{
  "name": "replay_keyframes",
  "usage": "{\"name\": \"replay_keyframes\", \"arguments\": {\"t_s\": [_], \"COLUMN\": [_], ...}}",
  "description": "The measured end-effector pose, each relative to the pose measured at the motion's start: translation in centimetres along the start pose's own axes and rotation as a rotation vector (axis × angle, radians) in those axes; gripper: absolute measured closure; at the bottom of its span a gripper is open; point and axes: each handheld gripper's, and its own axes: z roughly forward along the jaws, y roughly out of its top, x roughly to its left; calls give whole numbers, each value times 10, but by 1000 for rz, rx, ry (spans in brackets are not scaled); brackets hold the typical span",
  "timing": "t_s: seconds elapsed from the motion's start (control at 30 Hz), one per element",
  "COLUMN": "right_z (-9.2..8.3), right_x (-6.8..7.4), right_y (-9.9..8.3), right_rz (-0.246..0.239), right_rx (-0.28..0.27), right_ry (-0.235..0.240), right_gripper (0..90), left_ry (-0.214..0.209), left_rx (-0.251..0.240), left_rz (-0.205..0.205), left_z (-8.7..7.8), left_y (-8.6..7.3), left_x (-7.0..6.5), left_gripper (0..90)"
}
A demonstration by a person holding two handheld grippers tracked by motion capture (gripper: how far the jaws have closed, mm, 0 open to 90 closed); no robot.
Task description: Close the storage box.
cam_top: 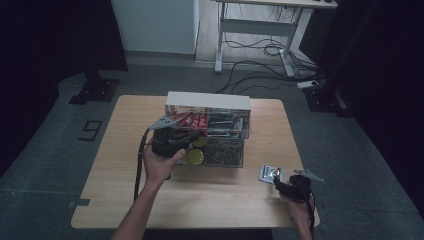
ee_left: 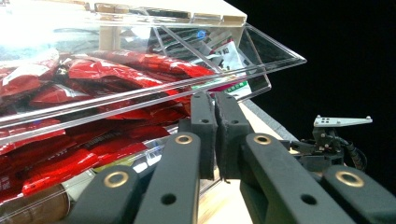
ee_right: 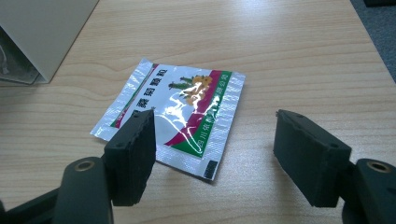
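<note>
**A:** Start closest in. What are the right tongs [ee_right: 215,158] doing?

**B:** They hang spread wide, gripping nothing, low over the bench [ee_right: 289,51]. The sachet [ee_right: 175,116] lies flat on the wood right in front of them, partly between the two pads, closer to the left pad in the right gripper view.

**A:** Which way does the sachet run?

**B:** It sits skewed. Its long axis slants across the line of the jaws, one corner pointing back toward the tongs, the far corner toward the pale box wall at the upper left. I'd judge a small turn of the wrist is needed so the pads meet it across its short side.

**A:** And from above?

**B:** The sachet [cam_top: 270,173] is near the front right corner of the bench, just beside the right tongs [cam_top: 290,184] and well apart from the left hand. So the right hand is clearly the nearer one.

**A:** The left tongs [ee_left: 215,135]?

**B:** Pressed together with nothing between them that I can make out, right up against the clear organiser [ee_left: 261,60], just under its tilted see-through flap. Red packets [ee_left: 93,74] fill that compartment.
</note>
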Motion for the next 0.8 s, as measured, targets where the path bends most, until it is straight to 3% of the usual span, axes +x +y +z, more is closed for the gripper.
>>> {"name": "replay_keyframes", "arguments": {"t_s": [0.33, 0.47, 0.8], "right_z": [-3, -4, -9], "right_x": [2, 2, 4], "right_y": [1, 1, 1], "right_rz": [-4, -6, -23], "right_rx": [-27, -43, -64], "right_ry": [28, 42, 80], "right_gripper": [300, 299, 296], "left_ry": [29, 62, 111], "left_rx": [-13, -17, -25], "left_rz": [75, 101, 121], "left_z": [-6, -8, -14], "left_y": [-8, -14, -42], "left_x": [-8, -10, -5], "left_gripper": [584, 492, 435]}}
